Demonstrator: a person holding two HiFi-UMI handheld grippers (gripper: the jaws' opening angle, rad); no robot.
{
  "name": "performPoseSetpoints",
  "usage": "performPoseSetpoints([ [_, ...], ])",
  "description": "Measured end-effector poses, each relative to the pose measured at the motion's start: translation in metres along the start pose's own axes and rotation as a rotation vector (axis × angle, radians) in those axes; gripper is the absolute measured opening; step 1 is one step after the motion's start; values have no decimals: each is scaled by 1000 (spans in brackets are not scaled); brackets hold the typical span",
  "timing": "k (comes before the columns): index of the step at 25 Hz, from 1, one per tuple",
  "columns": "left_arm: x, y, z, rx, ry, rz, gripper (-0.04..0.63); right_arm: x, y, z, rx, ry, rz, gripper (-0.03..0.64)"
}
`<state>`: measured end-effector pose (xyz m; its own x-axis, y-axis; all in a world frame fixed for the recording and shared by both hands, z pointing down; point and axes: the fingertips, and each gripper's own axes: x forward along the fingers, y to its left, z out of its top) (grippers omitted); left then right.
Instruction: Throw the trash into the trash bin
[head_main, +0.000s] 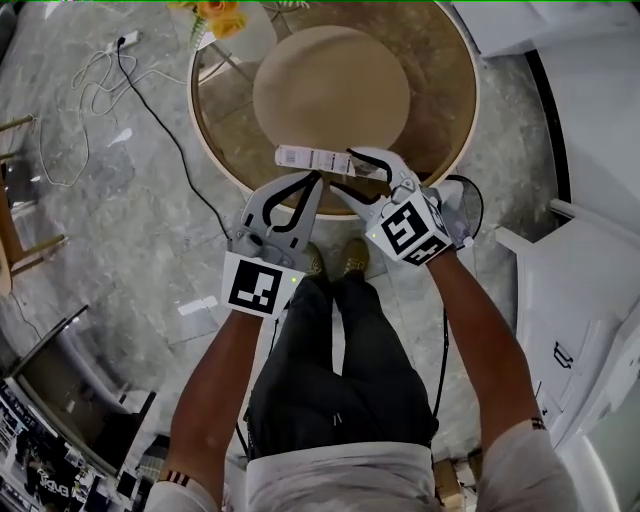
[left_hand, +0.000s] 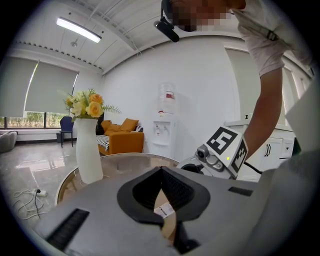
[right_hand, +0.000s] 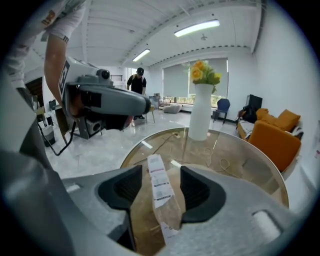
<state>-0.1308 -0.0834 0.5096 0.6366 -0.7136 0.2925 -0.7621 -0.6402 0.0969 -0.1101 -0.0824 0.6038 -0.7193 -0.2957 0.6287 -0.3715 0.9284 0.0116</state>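
Note:
The trash is a long crinkled wrapper with white printed labels (head_main: 315, 158); it sticks out to the left over the glass table's near edge. It stands between the pads of my right gripper (head_main: 350, 176). In the right gripper view the wrapper (right_hand: 159, 184) leans toward the right-hand pad, and the jaws stand apart, not pressing on it. My left gripper (head_main: 317, 180) is just left of it with its tips together. Through its narrow gap the left gripper view (left_hand: 161, 172) shows only a bit of label (left_hand: 165, 210). No bin shows in any view.
The round glass table (head_main: 215, 160) has a tan disc under its middle and a white vase of flowers (left_hand: 87, 150) at its far side. A cable (head_main: 150, 100) trails on the floor at left. White cabinets (head_main: 580, 300) stand at right. A person (right_hand: 138, 82) stands far off.

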Motion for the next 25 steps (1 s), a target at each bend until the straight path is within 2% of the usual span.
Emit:
performPoseSetpoints([
  [8, 11, 14, -16, -13, 19, -3, 0, 33, -3, -35, -45, 148, 64, 229],
  [14, 12, 24, -16, -10, 18, 1, 0, 46, 0, -53, -34, 238, 123, 229],
  [16, 10, 23, -16, -23, 19, 3, 0, 46, -1, -55, -23, 238, 119, 222],
  [18, 8, 24, -17, -36, 19, 8, 0, 45, -4, -54, -17, 229, 105, 149],
  [25, 6, 16, -15, -39, 13, -6, 0, 35, -1, -51, 10, 189, 50, 104],
])
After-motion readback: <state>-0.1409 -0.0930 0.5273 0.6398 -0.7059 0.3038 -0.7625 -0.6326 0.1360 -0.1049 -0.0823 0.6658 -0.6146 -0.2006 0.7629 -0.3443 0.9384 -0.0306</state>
